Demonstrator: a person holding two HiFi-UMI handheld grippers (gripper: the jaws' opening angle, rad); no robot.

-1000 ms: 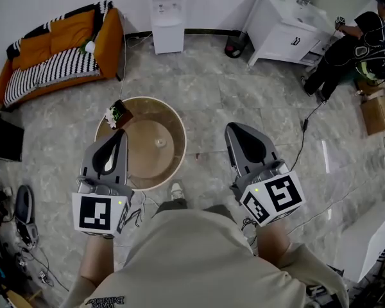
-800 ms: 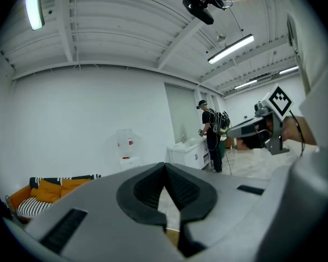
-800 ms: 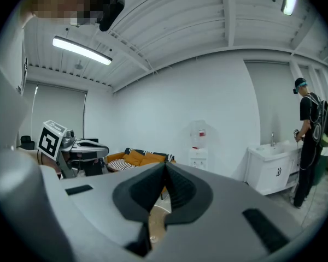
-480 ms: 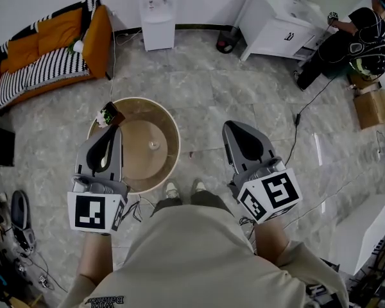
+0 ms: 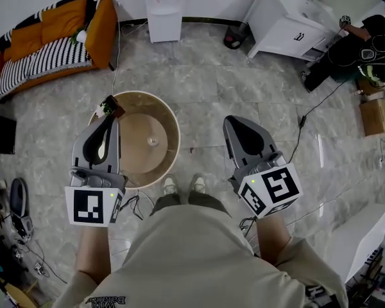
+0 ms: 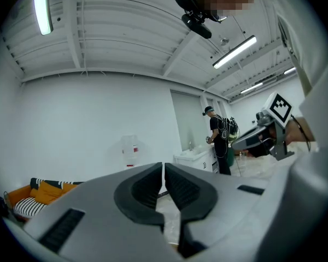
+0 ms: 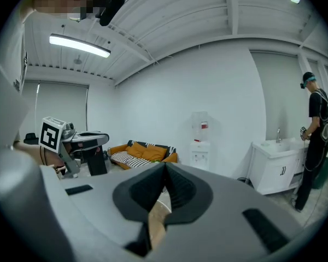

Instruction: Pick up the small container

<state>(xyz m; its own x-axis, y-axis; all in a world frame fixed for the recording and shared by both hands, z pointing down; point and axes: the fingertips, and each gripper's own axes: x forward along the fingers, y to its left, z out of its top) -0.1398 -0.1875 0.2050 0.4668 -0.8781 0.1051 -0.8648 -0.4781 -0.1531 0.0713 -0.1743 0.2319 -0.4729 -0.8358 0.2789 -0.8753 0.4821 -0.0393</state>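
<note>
Head view: container [image 5: 153, 142] sits mid-table [image 5: 138, 164], just right of the left gripper [image 5: 108, 120] — jaws together, nothing between them. Right gripper [image 5: 236, 126], likewise closed and empty, hangs over floor — farther off.

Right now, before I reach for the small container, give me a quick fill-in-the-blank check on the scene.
The small pale container stands near the ___ of the round tan wooden table. The left tongs and right tongs are both ___, holding nothing. In the head view, the tongs overlapping the table are the ___ ones.
Missing words: middle; shut; left.
</note>
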